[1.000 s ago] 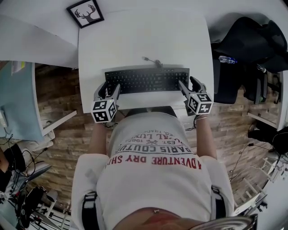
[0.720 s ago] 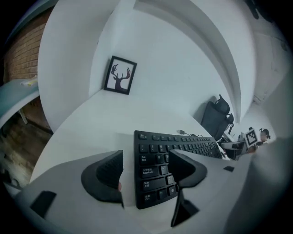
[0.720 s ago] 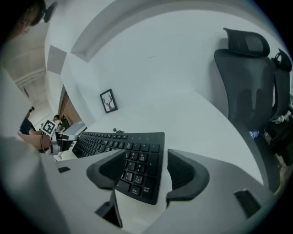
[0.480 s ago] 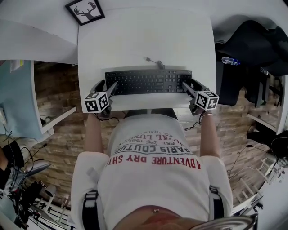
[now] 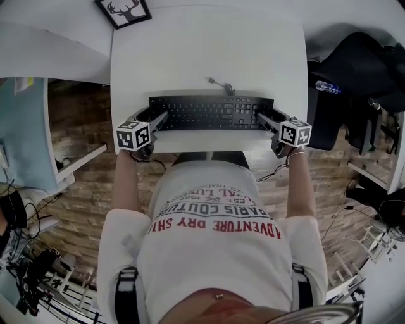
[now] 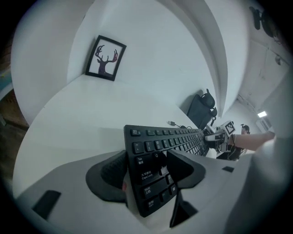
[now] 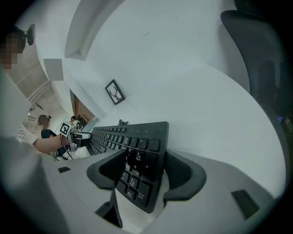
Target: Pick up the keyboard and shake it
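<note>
Checking the grasp geometry first: the keyboard [image 5: 212, 112] lay on the white tabletop [image 5: 209, 44], close to its near edge. Its long axis ran left to right across the person's front. Its cable [image 5: 218, 84] trailed off the far side. A framed deer picture [image 5: 123, 11] stood well apart at the far left corner.

The left gripper [image 6: 146, 171] was at the keyboard's left short end and pointed inward along the long axis. In the left gripper view that end stood between the two pads, one pad over the key face and one on the underside. The jaws were wide and closing, and neither pad could be seen pressing.

The right gripper [image 7: 145, 171] mirrored this at the right short end. The numeric-pad end sat between its jaws, which stood apart, with no squeeze visible on either face.

Judgement: nothing gripped the keyboard at this moment, and it appeared to rest on the tabletop under its own weight. The deciding relation was symmetry. The keyboard lay straight between the two grippers, one at each end of the long axis, and neither was nearer than the other. A lift would therefore call for both sets of jaws to clamp their ends together. If only one side held, the free end would likely sag or slip out during shaking.
</note>
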The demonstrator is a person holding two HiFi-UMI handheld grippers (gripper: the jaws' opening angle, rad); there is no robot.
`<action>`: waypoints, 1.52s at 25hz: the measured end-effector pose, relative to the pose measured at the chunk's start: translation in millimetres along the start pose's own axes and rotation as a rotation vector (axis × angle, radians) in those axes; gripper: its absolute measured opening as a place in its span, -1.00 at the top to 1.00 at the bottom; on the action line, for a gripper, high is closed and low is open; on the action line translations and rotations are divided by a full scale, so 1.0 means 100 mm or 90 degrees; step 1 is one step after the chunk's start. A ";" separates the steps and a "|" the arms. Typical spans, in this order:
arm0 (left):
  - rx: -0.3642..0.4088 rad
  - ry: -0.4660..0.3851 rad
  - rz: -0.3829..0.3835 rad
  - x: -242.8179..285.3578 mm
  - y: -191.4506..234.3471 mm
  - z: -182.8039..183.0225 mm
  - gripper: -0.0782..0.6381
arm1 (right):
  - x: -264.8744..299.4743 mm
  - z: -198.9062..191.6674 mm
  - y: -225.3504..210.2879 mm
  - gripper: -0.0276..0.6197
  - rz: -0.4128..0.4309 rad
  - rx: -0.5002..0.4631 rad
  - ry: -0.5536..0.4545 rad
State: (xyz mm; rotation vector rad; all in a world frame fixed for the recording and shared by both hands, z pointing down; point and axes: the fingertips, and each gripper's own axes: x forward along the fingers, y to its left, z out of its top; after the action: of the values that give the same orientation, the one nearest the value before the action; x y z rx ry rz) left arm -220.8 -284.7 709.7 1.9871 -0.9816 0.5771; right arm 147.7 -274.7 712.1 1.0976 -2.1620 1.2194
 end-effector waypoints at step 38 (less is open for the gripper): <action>0.328 -0.436 -0.074 -1.45 -1.03 2.23 0.10 | -1.69 2.14 1.22 0.10 -0.112 -0.371 -0.435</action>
State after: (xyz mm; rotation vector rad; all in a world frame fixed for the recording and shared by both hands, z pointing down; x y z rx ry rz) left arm -213.8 -372.1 437.9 2.7790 -1.1787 0.0600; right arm 154.6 -347.9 422.7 1.5104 -2.5646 0.0805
